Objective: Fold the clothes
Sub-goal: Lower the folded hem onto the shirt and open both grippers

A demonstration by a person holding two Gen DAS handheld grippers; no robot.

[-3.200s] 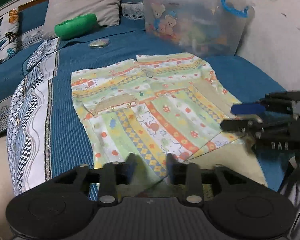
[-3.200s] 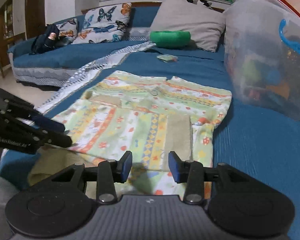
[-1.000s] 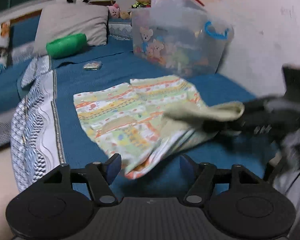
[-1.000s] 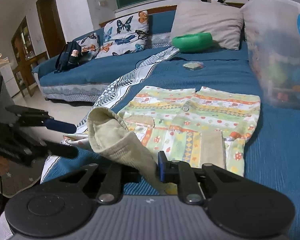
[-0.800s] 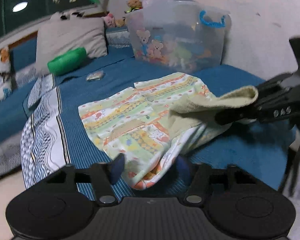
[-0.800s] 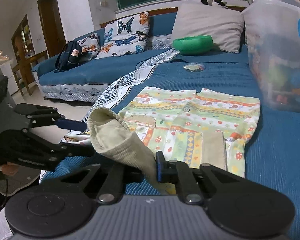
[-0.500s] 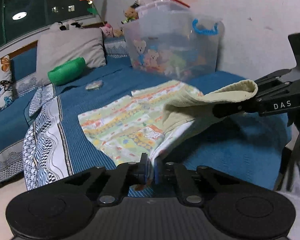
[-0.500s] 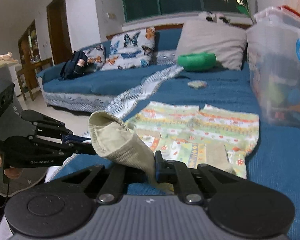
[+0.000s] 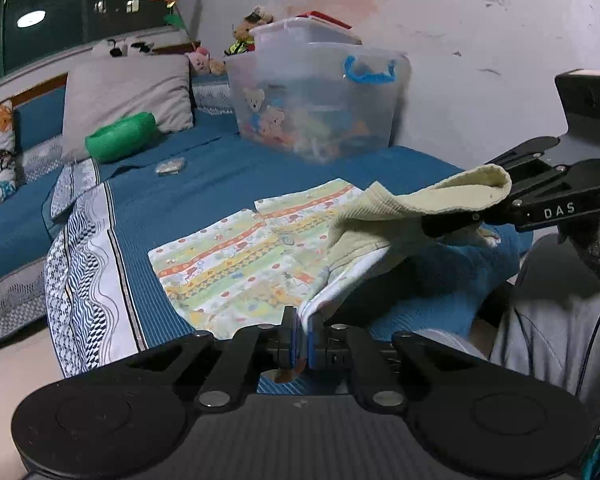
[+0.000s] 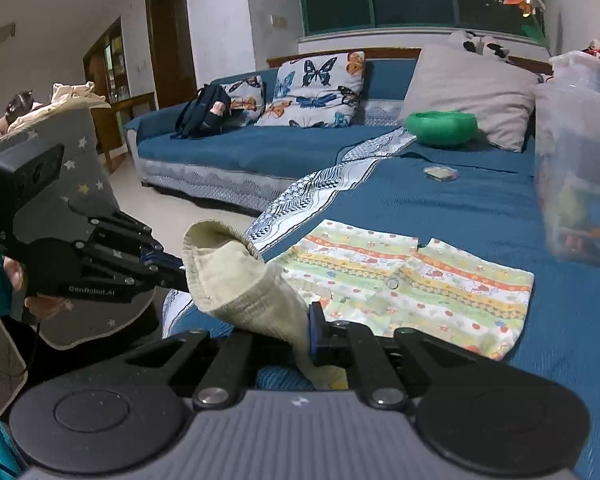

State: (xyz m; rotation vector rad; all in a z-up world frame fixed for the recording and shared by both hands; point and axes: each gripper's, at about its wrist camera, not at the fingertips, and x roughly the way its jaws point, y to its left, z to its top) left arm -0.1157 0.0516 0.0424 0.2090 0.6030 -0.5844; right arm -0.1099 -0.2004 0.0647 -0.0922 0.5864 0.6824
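Observation:
A child's patterned top [image 9: 236,264] [image 10: 420,280] lies on the blue bed, its far part flat and its near edge lifted off the cover. My left gripper [image 9: 300,336] is shut on the near printed edge. It also shows at the left of the right wrist view, as the left gripper [image 10: 178,268]. My right gripper [image 10: 306,332] is shut on the cream ribbed hem [image 10: 236,280]. The left wrist view has this right gripper [image 9: 428,224] coming in from the right, holding the ribbed hem [image 9: 420,200] up in the air. The fabric sags between the two grips.
A clear toy box [image 9: 316,108] [image 10: 576,176] stands at the far right of the bed. A grey pillow [image 9: 124,96], a green cushion [image 9: 120,136] and a small packet [image 9: 171,166] lie beyond the top. A patterned white cloth [image 9: 88,264] runs along its left. A person's leg [image 9: 548,312] is at the near right.
The left gripper's jaws were open a second ago and have shut on the top's near edge. Both grippers have risen, lifting that edge; the right kept its hold on the ribbed hem.

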